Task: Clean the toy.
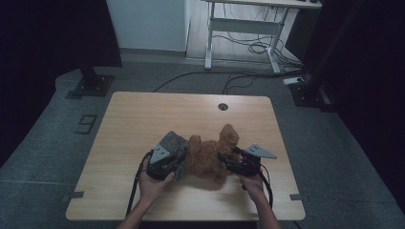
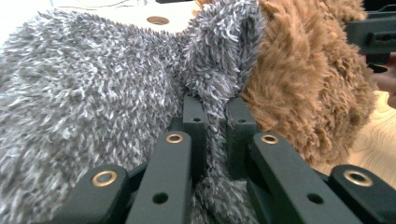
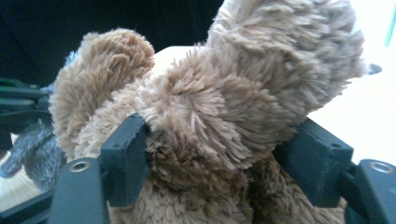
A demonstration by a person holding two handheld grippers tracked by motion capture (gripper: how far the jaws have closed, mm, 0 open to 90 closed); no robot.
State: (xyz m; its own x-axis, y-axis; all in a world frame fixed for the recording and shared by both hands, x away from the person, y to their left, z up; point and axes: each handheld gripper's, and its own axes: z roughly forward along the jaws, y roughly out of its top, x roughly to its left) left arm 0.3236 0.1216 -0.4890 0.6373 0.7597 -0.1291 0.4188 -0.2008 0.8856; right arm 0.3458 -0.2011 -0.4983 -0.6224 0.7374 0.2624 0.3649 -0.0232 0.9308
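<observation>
Left tool (image 2: 215, 116) is pinched tight on a fold of the grey fuzzy cloth (image 2: 93, 93). Right tool (image 3: 224, 158) straddles the brown plush toy (image 3: 210, 107), probably steadying it for dressing on the bench (image 1: 143, 114).

Light wooden table (image 1: 143, 119) with plush items

A brown plush toy (image 1: 207, 155) and a grey fuzzy fabric piece (image 1: 175, 143) lie touching near its front edge; a round cable hole (image 1: 223, 106) sits near the far edge.
</observation>
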